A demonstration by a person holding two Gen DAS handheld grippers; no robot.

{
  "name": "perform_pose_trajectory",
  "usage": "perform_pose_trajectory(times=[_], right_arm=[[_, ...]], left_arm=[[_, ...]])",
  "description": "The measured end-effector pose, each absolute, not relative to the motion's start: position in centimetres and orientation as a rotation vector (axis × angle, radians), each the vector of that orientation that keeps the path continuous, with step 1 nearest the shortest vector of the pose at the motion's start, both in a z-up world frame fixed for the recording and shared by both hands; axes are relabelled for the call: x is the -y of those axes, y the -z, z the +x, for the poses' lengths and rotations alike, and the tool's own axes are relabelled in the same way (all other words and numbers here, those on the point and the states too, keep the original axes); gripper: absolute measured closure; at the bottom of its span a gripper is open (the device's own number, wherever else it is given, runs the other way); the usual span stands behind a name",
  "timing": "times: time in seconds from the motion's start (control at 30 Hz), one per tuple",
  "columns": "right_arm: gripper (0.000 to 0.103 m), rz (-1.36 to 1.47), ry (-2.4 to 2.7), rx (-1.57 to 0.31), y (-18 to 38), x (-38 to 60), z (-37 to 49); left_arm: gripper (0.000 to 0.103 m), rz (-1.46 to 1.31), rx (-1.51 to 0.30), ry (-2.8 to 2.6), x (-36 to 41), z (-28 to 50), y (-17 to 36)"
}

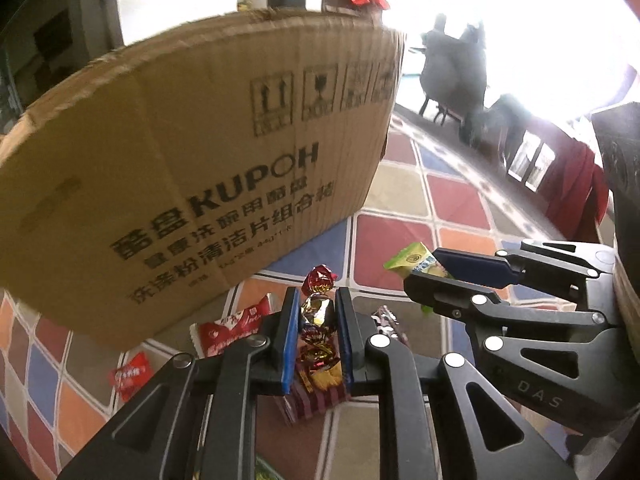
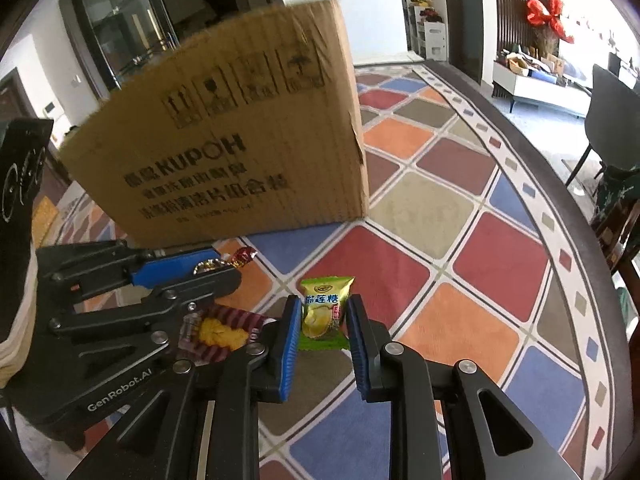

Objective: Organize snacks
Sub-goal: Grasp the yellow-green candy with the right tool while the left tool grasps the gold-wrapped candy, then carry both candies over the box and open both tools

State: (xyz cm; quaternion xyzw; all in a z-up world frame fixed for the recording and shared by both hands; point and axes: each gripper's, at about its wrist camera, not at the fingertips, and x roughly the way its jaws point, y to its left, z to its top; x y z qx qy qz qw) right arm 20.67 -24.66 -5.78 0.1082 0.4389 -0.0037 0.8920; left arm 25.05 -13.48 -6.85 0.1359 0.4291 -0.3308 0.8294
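On the patchwork tabletop [image 2: 500, 264], box [image 2: 224, 152] at twelve o'clock: left gripper [image 1: 318, 320] pinched a foil candy [image 1: 316, 312]; right gripper [image 2: 323, 316] pinched a green sachet [image 2: 322, 312]. Advisable: lift both clear above the box rim before releasing.

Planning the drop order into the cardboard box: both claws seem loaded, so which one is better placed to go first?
Left, probably. The left claw, shut on the gold-and-red foil candy, sits nearer the brown cardboard box. The right claw, gripping the green durian candy packet, is further out.
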Motion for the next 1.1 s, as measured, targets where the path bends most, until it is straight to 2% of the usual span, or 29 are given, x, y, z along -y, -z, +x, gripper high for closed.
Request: perform_pose_trajectory(times=[0.47, 1.1], right_arm=[[0.079, 0.198, -0.05, -0.774, 0.3, 22.4, 18.9], [0.079, 0.177, -0.106, -0.591, -6.9, 21.6, 19.1]], left_arm=[[0.084, 0.183, -0.783, 0.607, 9.5, 21.8, 0.7], [0.084, 0.1, -0.637, 0.513, 6.4, 21.6, -7.2]])
